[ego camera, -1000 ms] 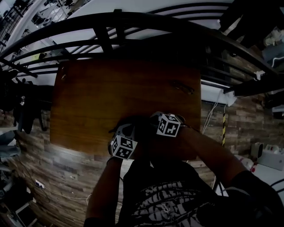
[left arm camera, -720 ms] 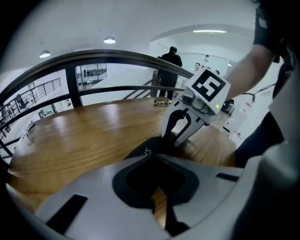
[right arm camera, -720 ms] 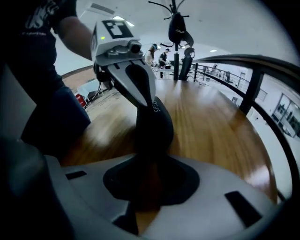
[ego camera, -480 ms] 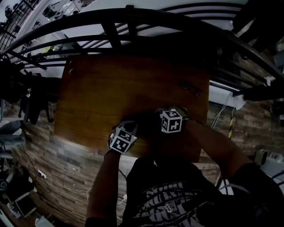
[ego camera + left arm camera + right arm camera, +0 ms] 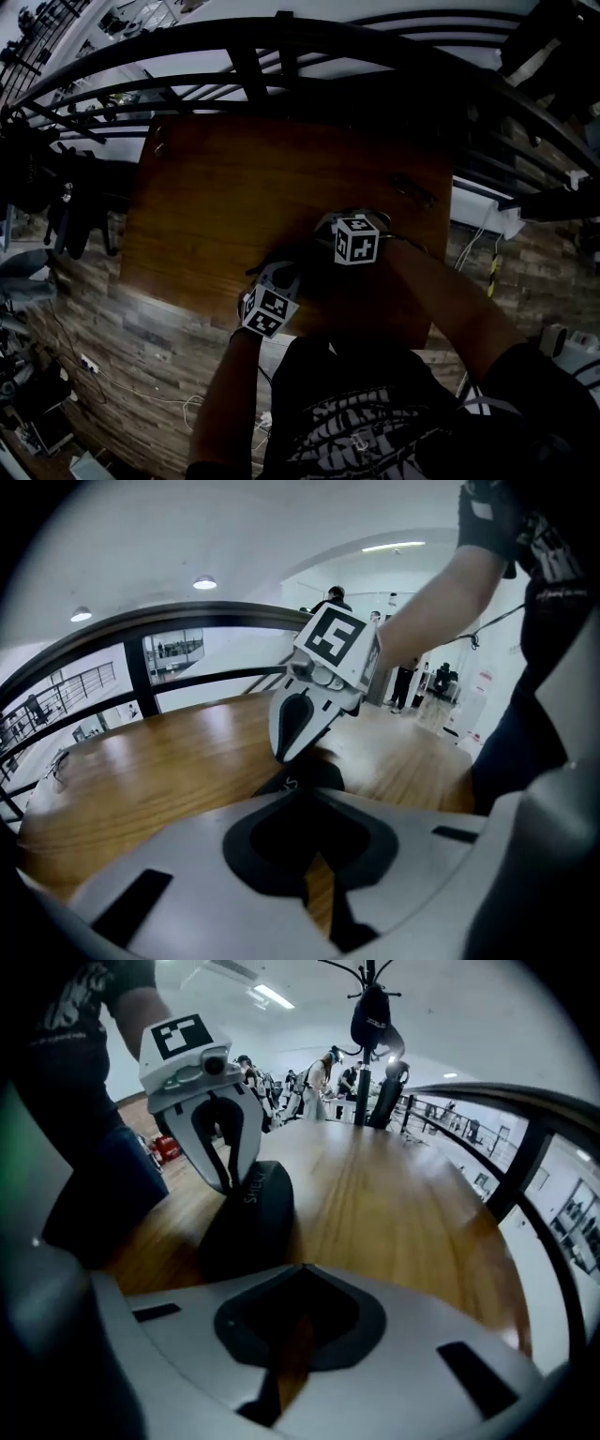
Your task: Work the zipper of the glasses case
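Observation:
A black glasses case point(image 5: 305, 272) lies near the front edge of the wooden table point(image 5: 234, 187), between my two grippers. In the right gripper view the case point(image 5: 248, 1227) stands up on edge, white lettering on its side. My left gripper point(image 5: 228, 1185) pinches its upper end with its fingers together. In the left gripper view the case point(image 5: 319, 772) sits just beyond my left gripper point(image 5: 302, 791). My right gripper point(image 5: 284, 755) comes down onto the case's top edge, jaws shut. I cannot make out a zipper pull between them. In the right gripper's own view its jaws point(image 5: 302, 1266) show only wood through the slit.
A small dark object point(image 5: 412, 190) lies at the table's far right. A black curved railing point(image 5: 281, 37) runs behind the table. A coat stand point(image 5: 370, 1016) and several people are far off. The table's front edge point(image 5: 187, 291) is close to my left gripper.
The right gripper has shifted a little farther from me over the case and rolled, so its marker cube shows a different face. The left gripper has kept its place.

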`<action>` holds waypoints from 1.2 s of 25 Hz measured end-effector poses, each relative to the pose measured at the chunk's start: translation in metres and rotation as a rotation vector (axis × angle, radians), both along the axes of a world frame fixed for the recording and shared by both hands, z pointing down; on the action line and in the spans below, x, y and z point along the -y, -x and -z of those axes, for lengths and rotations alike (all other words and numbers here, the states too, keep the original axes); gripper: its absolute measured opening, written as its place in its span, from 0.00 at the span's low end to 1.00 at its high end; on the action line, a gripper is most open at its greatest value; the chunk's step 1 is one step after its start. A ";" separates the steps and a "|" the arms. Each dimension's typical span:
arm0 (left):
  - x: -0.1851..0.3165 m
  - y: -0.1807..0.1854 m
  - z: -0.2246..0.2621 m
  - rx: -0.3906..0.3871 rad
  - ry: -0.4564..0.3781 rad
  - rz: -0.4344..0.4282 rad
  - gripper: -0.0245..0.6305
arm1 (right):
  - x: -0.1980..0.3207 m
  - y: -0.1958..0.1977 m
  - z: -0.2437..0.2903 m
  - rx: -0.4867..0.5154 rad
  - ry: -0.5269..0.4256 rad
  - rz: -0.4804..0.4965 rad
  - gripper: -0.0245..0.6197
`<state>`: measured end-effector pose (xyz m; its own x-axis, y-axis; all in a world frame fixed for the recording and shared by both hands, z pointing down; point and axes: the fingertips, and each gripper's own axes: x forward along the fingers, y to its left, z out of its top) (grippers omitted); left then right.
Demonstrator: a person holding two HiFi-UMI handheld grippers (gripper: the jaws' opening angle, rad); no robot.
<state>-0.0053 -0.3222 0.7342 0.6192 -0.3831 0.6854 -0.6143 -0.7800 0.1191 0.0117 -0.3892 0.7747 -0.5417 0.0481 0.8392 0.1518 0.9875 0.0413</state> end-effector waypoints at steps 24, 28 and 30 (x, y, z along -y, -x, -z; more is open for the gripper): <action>-0.023 0.007 -0.006 0.025 -0.045 -0.089 0.05 | -0.107 -0.029 -0.012 -0.123 0.008 0.425 0.05; -0.022 0.003 0.007 -0.057 0.004 0.014 0.05 | -0.147 -0.007 -0.006 -0.076 0.099 0.147 0.04; -0.027 -0.004 0.005 -0.046 0.028 -0.010 0.05 | -0.159 0.007 -0.003 -0.054 0.137 0.038 0.04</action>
<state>-0.0013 -0.2952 0.7291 0.6538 -0.3581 0.6666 -0.6000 -0.7821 0.1683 0.0043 -0.2299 0.7778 -0.4913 0.1834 0.8515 0.1872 0.9770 -0.1024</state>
